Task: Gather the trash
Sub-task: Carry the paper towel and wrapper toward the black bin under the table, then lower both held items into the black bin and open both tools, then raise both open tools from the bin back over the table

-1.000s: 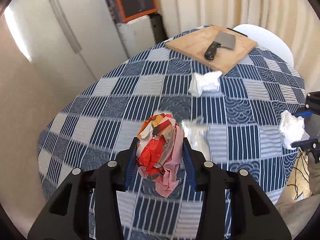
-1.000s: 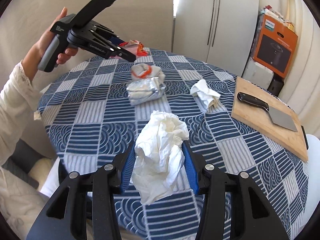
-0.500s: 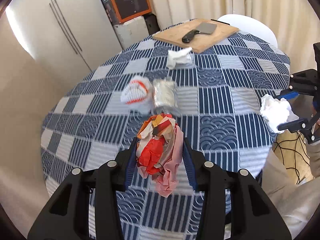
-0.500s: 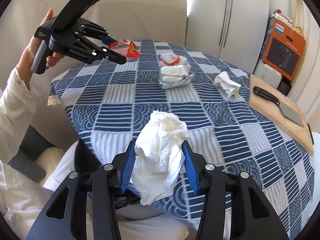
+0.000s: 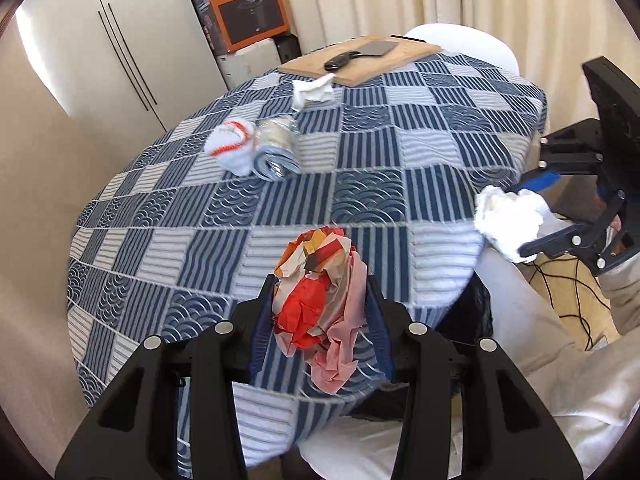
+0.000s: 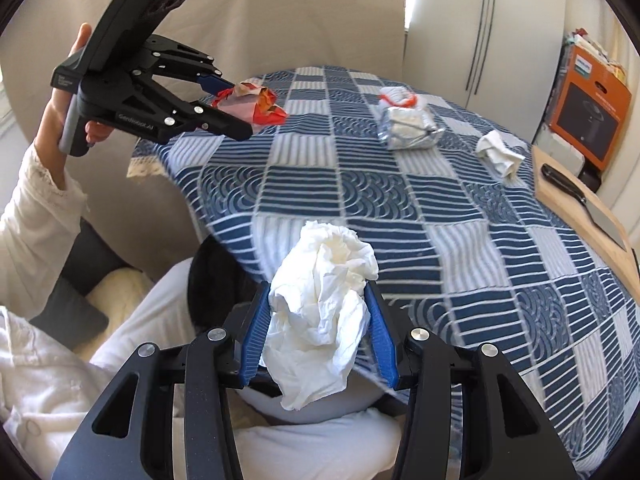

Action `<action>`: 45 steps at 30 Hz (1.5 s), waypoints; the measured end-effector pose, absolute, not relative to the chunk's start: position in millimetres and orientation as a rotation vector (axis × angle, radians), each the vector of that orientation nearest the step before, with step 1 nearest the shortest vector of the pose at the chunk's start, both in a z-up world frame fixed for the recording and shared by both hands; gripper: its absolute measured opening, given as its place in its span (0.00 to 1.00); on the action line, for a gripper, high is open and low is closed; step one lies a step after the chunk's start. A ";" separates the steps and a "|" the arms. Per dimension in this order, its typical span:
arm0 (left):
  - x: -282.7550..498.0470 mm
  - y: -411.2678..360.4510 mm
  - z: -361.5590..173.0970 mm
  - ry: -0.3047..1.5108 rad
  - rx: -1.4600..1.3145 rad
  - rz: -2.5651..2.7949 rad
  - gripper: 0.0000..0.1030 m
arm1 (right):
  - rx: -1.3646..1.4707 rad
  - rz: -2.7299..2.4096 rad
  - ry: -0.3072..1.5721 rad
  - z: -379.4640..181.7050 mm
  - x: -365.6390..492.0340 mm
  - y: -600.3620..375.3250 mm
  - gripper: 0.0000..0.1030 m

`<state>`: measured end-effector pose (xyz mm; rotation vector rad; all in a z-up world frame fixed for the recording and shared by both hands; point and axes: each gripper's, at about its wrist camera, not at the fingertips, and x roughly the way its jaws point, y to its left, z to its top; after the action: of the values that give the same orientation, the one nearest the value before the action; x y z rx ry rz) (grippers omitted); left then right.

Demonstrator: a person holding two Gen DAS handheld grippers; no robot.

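Note:
My left gripper [image 5: 322, 300] is shut on a crumpled red, orange and pink wrapper [image 5: 320, 300], held above the near edge of the table; both also show in the right wrist view, the gripper [image 6: 236, 108] and the wrapper [image 6: 256, 102]. My right gripper [image 6: 318, 312] is shut on a crumpled white tissue [image 6: 320, 308], held off the table edge; in the left wrist view the gripper [image 5: 524, 220] and the tissue [image 5: 506, 222] show at the right. On the table lie a white and red wad [image 5: 232, 144], a foil bundle [image 5: 276, 148] and another white tissue [image 5: 314, 92].
The round table has a blue checked cloth [image 5: 400, 152]. A wooden cutting board [image 5: 360, 60] with a cleaver [image 5: 360, 54] lies at its far side. A dark bin opening [image 5: 464, 320] shows below the table edge, by the person's white-clothed legs. A white chair [image 5: 460, 40] stands behind.
Both grippers have pulled back from the table toward the person, each still holding its trash. The table now looks farther away in both views.

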<state>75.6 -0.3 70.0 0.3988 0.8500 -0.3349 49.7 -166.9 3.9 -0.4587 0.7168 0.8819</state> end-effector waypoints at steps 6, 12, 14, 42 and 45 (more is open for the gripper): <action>48.0 -10.6 56.0 0.834 0.369 -0.368 0.43 | -0.476 0.920 0.732 -13.2 34.7 -155.0 0.43; 16.0 -30.5 39.8 0.813 0.389 -0.434 0.43 | -0.485 0.973 0.765 -31.8 25.0 -143.9 0.43; 11.1 -34.9 30.8 0.824 0.400 -0.444 0.43 | -0.491 0.985 0.780 -40.0 23.6 -139.7 0.43; 7.4 -40.1 -31.5 0.778 0.320 -0.433 0.94 | -0.510 0.918 0.832 -81.0 43.0 -146.5 0.84; 8.8 -42.0 -27.1 0.744 0.301 -0.411 0.94 | -0.507 0.914 0.805 -76.1 38.8 -150.7 0.84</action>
<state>8.8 -42.0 -27.1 0.3014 0.7439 -0.4111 38.8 -150.7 -76.1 -0.5075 0.8053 0.9139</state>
